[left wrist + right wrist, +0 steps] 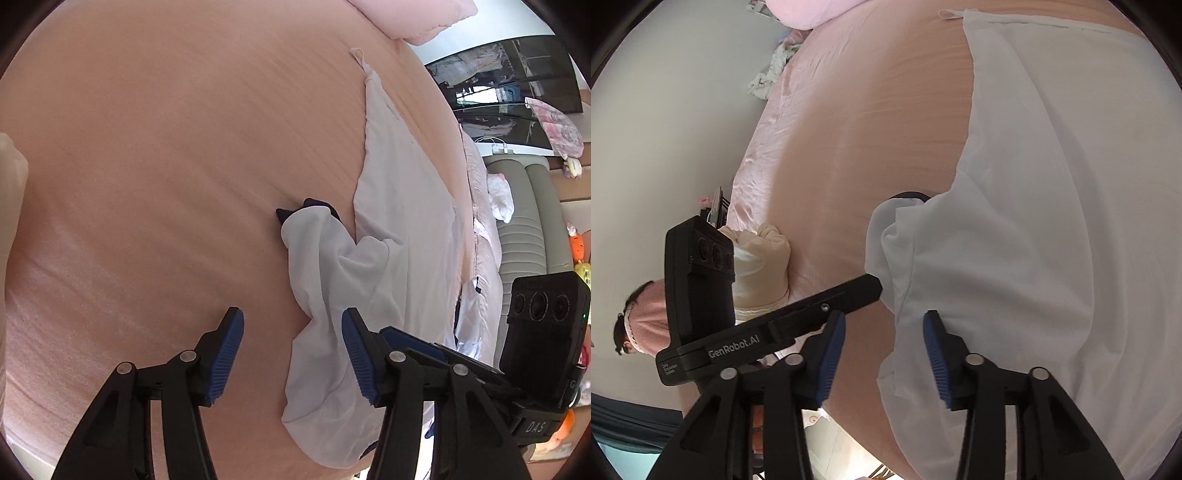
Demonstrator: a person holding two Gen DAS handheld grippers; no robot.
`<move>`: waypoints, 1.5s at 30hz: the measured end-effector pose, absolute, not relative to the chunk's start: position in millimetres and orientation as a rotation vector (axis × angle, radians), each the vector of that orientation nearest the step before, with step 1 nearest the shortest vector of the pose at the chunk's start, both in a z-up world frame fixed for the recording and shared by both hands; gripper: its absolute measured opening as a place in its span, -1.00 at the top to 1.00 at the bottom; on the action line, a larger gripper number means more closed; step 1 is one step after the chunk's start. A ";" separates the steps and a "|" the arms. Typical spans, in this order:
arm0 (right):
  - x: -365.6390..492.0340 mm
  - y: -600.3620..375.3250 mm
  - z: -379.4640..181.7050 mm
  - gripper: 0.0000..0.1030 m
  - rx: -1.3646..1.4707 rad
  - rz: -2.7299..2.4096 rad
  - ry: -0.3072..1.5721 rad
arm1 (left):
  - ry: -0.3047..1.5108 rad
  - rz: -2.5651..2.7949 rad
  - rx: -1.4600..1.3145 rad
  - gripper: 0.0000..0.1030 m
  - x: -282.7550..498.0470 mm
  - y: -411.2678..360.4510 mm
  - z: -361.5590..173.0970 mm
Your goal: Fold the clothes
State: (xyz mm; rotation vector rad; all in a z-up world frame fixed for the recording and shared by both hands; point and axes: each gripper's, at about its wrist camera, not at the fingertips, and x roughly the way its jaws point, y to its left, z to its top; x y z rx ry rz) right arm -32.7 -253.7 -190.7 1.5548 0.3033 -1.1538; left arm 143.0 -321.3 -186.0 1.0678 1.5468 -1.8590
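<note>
the wide bed under its smooth peach-pink sheet (pixel 155 177) serves as the folding surface. on it, toward its right side, lies the white thin-fabric garment with navy trim (pixel 402 206), spread flat so its edges can be reached. its long axis runs away from the cameras, the end with a small hanging loop pointing to the far pillow end; a sleeve with a navy cuff juts out leftward. both claws hang just above its near edge, seemingly ready to pinch: the left claw (pixel 291 354) is released, holding nothing, and the right claw (pixel 884 356) likewise gapes wide.
</note>
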 end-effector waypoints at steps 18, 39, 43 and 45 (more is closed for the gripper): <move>-80.8 -261.6 -153.0 -0.24 1.645 -1.242 0.414 | 1.336 -2.001 1.514 -0.04 48.6 -316.8 -182.2; -85.2 -331.1 -217.1 -0.27 1.896 -0.955 0.144 | 1.319 -1.979 1.521 0.66 13.7 -320.0 -166.4; -82.1 -331.1 -216.5 -0.27 1.829 -0.986 0.225 | 1.398 -1.951 1.490 0.66 7.5 -316.7 -171.6; -77.3 -331.3 -218.1 -0.27 1.797 -0.995 0.287 | 1.432 -1.931 1.483 0.66 4.7 -316.2 -173.6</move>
